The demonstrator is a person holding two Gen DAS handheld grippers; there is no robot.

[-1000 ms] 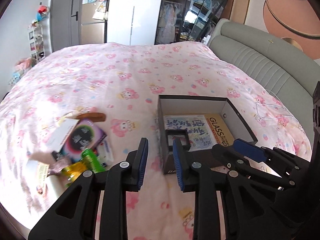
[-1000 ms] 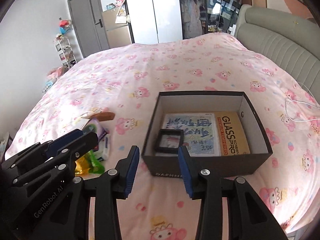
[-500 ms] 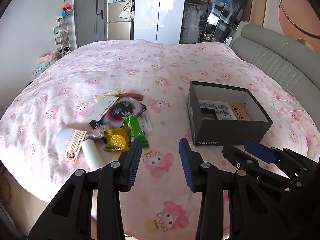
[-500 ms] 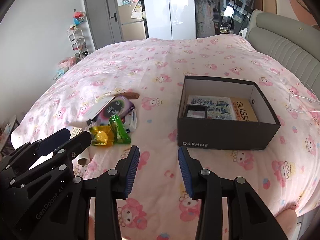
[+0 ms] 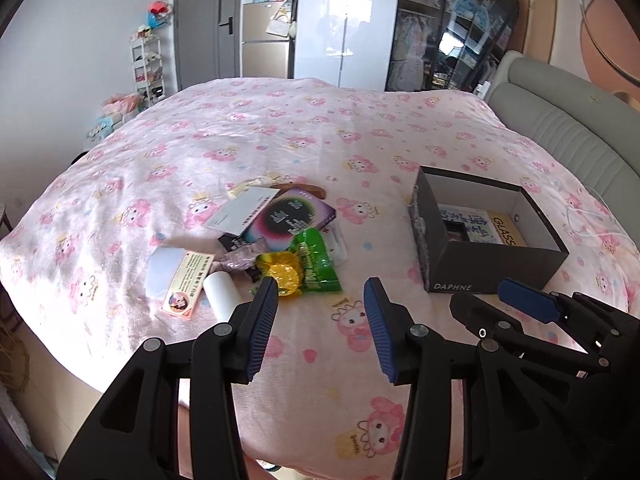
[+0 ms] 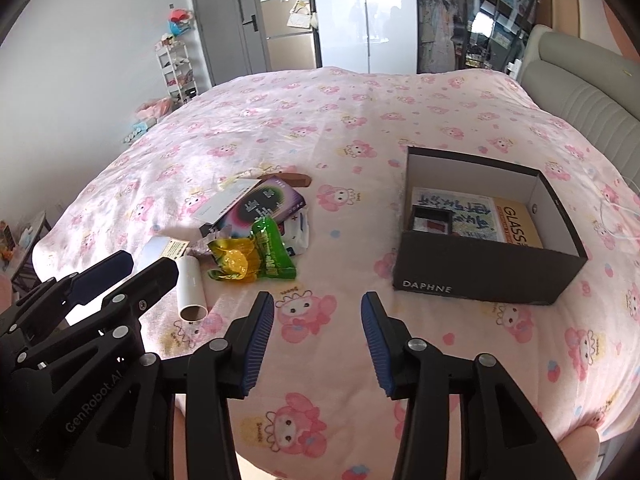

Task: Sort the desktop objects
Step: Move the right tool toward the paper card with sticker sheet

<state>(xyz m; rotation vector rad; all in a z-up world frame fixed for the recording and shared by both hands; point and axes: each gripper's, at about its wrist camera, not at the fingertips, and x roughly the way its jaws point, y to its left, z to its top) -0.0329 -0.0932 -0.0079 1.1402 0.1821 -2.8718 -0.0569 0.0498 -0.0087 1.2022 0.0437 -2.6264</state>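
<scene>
A dark shoebox point(image 5: 496, 270) point(image 6: 486, 272) sits open on the pink bedspread, with flat packets and a small black case inside. To its left lies a pile: a green packet point(image 5: 314, 260) point(image 6: 272, 250), a yellow wrapper point(image 5: 280, 270) point(image 6: 232, 260), a purple box point(image 5: 290, 218) point(image 6: 260, 202), a white roll point(image 5: 218, 294) point(image 6: 191, 286) and a white card point(image 5: 240, 210). My left gripper point(image 5: 320, 308) hovers just in front of the pile, jaws opening, nothing between them. My right gripper point(image 6: 318, 314) hangs over bare bedspread between pile and box, jaws opening and empty.
The bed's near edge point(image 5: 120, 384) drops off below both grippers. A grey padded headboard point(image 5: 572, 120) runs along the right. A white cable point(image 6: 616, 216) lies right of the shoebox. Wardrobes and a grey door point(image 6: 224, 24) stand beyond the bed.
Both grippers have pulled back from the shoebox toward the bed's near edge and swung left, bringing the pile into full view. Both pairs of jaws stand wider apart.
</scene>
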